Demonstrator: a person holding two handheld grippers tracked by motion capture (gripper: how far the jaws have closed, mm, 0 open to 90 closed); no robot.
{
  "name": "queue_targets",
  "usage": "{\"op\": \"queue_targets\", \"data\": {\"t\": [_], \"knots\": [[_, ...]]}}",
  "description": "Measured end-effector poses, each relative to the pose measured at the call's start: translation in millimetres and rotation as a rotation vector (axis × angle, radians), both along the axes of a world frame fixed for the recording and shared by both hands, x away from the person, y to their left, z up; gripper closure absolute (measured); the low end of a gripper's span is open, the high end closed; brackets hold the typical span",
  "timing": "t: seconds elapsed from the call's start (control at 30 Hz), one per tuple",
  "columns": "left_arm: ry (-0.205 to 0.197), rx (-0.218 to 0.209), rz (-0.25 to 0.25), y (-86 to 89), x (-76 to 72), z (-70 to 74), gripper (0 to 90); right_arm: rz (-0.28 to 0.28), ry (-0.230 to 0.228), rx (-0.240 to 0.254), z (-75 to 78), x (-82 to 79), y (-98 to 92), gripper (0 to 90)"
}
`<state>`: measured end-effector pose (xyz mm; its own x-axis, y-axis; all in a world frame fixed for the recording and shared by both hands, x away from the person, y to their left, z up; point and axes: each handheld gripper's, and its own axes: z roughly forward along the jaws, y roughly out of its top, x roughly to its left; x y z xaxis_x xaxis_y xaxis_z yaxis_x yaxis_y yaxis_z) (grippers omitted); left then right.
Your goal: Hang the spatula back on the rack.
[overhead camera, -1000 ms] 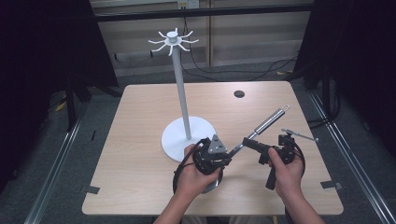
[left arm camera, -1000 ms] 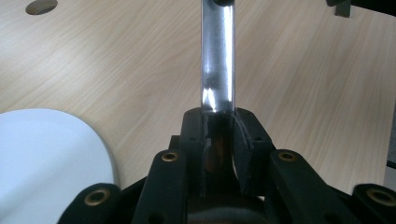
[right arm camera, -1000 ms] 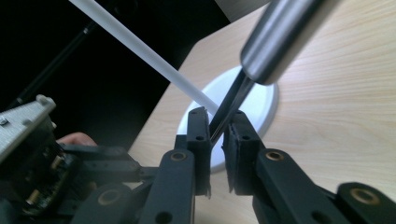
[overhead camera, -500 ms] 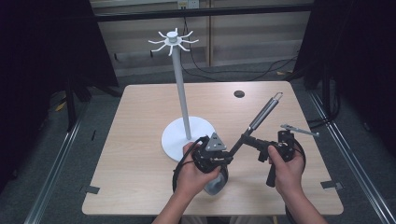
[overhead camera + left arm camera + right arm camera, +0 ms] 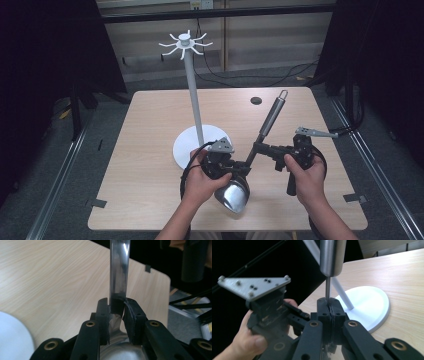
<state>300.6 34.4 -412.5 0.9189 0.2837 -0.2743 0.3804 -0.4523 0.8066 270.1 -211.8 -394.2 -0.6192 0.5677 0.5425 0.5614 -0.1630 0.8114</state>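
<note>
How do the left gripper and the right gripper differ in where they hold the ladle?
The left gripper clamps the ladle low on the flat strip just above its shiny bowl; the right gripper clamps higher, on the thin rod just below the thick round handle. The left gripper's grey plate sits beside the white stand's base; the right gripper's plate lies farther right, over bare table. Both are shut on the ladle.

From above your side you look forward and down on the whole table (image 5: 150, 150). Your left gripper's camera sits close over the tabletop, looking along its jaws. Your right gripper's camera looks equally close along its own; both share the white stand base (image 5: 372, 307).
</note>
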Motion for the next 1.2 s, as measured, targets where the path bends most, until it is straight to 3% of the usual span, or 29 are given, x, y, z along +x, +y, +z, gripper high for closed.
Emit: {"op": "queue_targets", "data": {"t": [0.07, 0.47, 0.7, 0.87, 1.2], "knots": [[0.016, -0.023, -0.002, 0.6, 1.7, -0.2, 74.0, 0.013, -0.009, -0.011, 1.6, 0.2, 1.7, 89.0], [0.057, -0.036, -0.016, 7.1, 6.0, 2.9, 76.9, 0.089, -0.043, -0.067, 11.0, 7.4, 15.1, 88.9], [0.069, -0.058, -0.017, 12.5, 7.0, 6.7, 78.7, 0.121, -0.051, -0.060, 15.7, 14.5, 22.4, 88.6], [0.056, -0.054, 0.007, 17.5, 6.8, 11.9, 79.7, 0.137, -0.077, -0.075, 22.3, 17.8, 33.5, 87.2], [0.064, -0.051, 0.060, 25.3, 6.1, 21.2, 82.4, 0.142, -0.095, -0.062, 29.0, 23.4, 44.6, 83.5]]}}
